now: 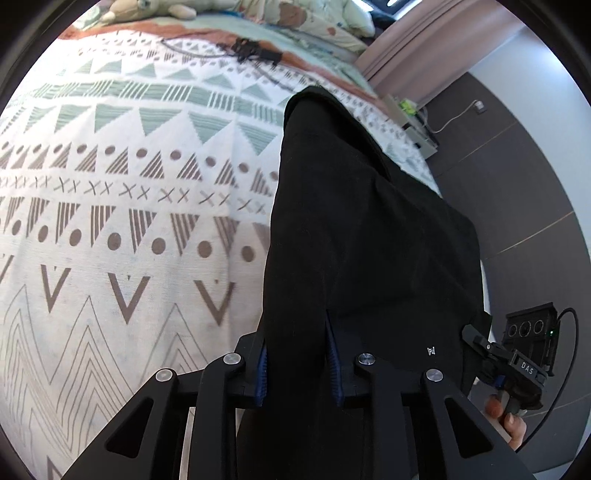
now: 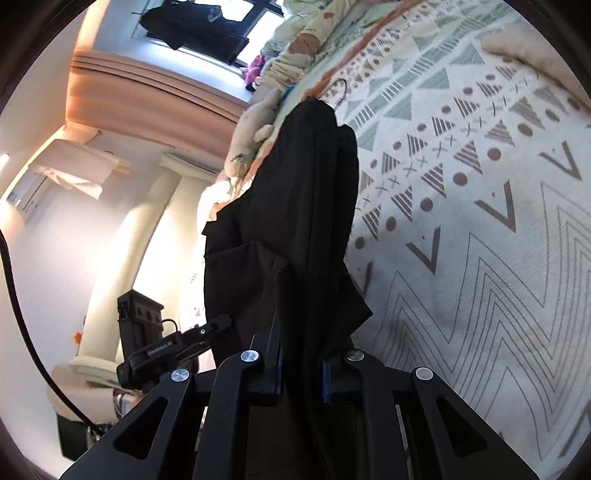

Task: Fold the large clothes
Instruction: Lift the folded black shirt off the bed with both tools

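The black garment (image 1: 362,229) hangs mid-frame above the bed (image 1: 122,221), clamped in both the left gripper (image 1: 297,369) and the right gripper (image 2: 301,369). It looks soft, limp and matte, likely light; an edge or hem suits gripping best. The bed's cover is a woven geometric print.

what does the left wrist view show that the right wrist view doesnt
Only the left wrist view: a black cable bundle lying on the bed, grey floor, a wall socket.
Only the right wrist view: the window with dark clothes hanging, an air conditioner.
Both: the black garment clamped in that view's jaws, the patterned bedspread, the other gripper beside it.
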Demonstrator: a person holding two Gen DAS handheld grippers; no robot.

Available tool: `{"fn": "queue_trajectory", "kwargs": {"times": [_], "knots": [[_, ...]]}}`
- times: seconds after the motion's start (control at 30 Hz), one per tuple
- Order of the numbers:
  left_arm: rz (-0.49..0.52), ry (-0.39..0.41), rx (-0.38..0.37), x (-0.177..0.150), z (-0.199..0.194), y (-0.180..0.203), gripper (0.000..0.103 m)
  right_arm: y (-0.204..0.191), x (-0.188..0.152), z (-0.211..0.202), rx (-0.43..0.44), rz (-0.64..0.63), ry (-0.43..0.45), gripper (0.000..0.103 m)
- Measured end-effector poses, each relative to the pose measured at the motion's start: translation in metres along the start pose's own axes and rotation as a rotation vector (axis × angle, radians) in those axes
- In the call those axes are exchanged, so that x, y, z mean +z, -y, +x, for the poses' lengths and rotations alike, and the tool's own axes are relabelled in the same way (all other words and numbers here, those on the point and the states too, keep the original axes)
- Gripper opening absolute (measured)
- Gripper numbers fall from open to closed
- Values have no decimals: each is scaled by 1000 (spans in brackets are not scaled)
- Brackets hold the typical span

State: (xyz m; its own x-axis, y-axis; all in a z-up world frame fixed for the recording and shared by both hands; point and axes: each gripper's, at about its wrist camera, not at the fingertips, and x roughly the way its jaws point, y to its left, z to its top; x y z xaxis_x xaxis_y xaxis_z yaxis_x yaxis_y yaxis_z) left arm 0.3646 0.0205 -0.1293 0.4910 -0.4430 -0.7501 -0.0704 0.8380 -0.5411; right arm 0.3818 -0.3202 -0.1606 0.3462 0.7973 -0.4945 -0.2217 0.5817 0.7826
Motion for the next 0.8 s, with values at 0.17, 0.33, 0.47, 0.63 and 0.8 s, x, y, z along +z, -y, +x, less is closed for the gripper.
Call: {"fn": "queue_trajectory", "kwargs": {"times": [0.17, 0.33, 0.47, 0.63, 0.8], "knots": [[22, 42, -32, -14, -27, 23, 27, -20, -2, -32, 2, -40, 38, 16], [43, 67, -42, -24, -45, 50, 27, -39, -7, -64, 2, -96, 64, 16], [62, 79, -28, -39, -61, 75, 27, -55, -13, -87, -18, -164, 86, 16], [88, 103, -31, -56, -79, 104, 27, -64, -21, -117, 5, -201, 116, 16], [112, 115, -49, -66, -90, 130, 27, -62, -26, -148, 15, -226, 147, 16]]}}
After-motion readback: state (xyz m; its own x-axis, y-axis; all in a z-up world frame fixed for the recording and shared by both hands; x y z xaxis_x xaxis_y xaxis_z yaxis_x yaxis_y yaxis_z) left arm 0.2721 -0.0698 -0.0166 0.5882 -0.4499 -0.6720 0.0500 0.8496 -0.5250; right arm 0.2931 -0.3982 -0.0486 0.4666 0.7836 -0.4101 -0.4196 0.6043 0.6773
